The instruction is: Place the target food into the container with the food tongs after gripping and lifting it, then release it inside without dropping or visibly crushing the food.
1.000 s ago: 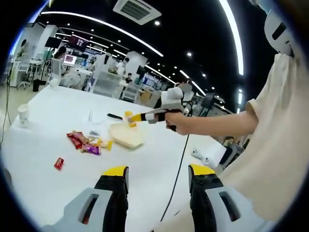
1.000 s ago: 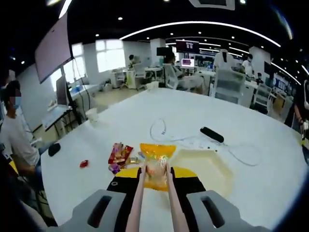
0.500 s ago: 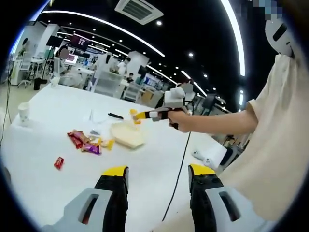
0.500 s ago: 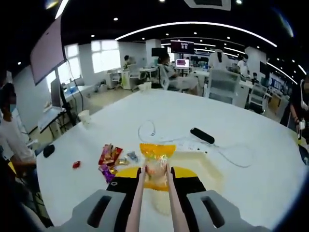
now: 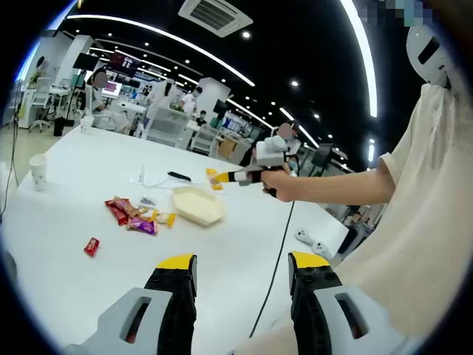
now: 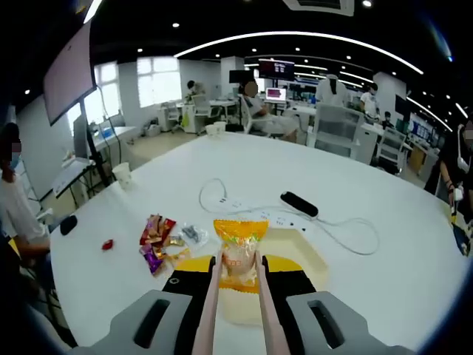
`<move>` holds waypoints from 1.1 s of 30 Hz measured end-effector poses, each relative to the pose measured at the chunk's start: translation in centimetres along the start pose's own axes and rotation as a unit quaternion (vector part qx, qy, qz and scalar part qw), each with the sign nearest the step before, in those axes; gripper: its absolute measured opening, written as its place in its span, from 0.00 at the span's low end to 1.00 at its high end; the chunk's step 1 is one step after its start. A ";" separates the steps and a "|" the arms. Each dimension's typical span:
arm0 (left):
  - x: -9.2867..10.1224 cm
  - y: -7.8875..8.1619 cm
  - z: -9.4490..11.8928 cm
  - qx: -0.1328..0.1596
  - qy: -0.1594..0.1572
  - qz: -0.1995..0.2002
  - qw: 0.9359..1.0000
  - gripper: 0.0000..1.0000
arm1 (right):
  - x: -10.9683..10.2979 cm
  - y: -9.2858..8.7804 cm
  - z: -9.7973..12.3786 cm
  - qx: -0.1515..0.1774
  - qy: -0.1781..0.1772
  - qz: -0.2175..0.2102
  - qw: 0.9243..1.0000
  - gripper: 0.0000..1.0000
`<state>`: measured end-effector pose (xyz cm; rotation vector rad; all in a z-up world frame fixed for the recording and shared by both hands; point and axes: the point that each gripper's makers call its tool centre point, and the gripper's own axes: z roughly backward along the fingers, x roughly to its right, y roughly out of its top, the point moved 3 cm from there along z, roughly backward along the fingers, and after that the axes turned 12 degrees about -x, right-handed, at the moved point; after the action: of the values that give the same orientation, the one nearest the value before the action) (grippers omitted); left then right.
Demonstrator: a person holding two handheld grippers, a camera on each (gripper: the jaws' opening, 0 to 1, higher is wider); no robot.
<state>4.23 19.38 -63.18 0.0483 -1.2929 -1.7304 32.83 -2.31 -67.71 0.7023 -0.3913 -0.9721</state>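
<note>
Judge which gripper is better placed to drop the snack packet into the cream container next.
Right. The right gripper holds the tongs, which pinch the orange snack packet directly above the cream container. The left gripper is open, empty and far back from the container.

Our left gripper view looks across the desk (image 5: 66, 222) from well back; the right gripper view hangs over the tray (image 6: 310, 255), seemingly close. We share tray (image 5: 196, 205) and snacks (image 5: 133, 216).
</note>
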 end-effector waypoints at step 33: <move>-0.3 0.0 0.0 0.002 0.000 0.007 1.000 0.48 | 1.1 0.4 -0.2 -0.008 -0.013 0.023 1.000 0.25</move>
<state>4.47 19.58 -63.33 0.0422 -1.2946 -1.7163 33.79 -3.04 -67.57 0.6644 -0.4208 -0.9412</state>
